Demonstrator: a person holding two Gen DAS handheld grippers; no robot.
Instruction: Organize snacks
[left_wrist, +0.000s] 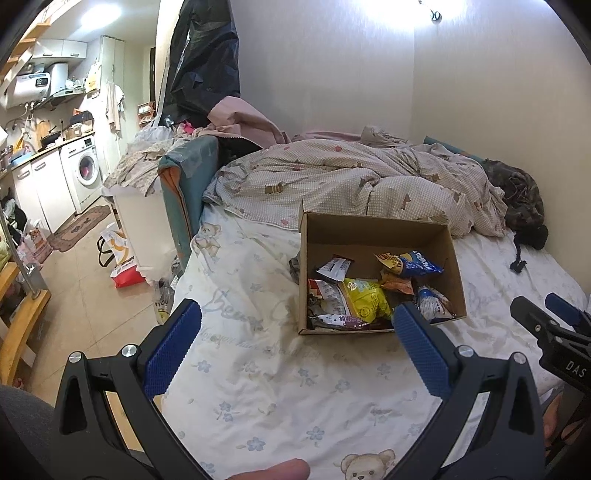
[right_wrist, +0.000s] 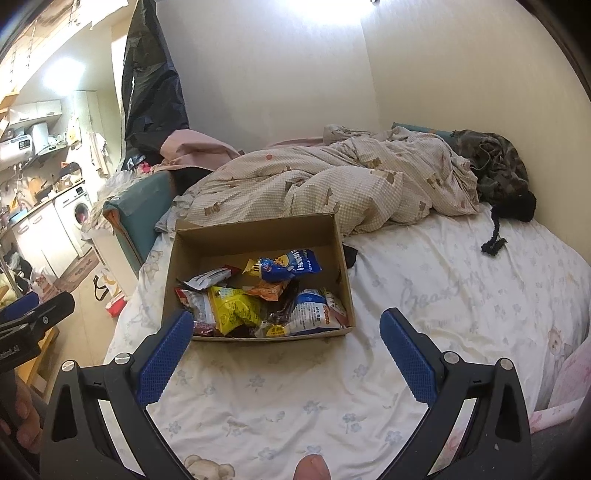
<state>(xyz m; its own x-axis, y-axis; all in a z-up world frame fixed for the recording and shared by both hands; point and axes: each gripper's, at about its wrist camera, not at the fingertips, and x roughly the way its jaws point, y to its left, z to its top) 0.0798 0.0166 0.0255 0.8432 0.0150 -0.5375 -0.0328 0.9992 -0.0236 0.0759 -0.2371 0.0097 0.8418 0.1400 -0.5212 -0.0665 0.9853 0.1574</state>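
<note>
Left claw (left_wrist: 295, 325) and right claw (right_wrist: 286, 328) both hang open and empty; snacks (right_wrist: 258, 295) already lie in the box (right_wrist: 258, 229) mid-bed (right_wrist: 443, 295), task seems nearly finished

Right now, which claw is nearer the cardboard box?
Hard to call; both hang open just short of the cardboard box. Left claw faces its near edge, toward the right corner; right claw faces the edge squarely.

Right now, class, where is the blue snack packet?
The blue snack packet lies inside the brown cardboard box on the bed, toward its far wall, above the yellow packet.
</note>
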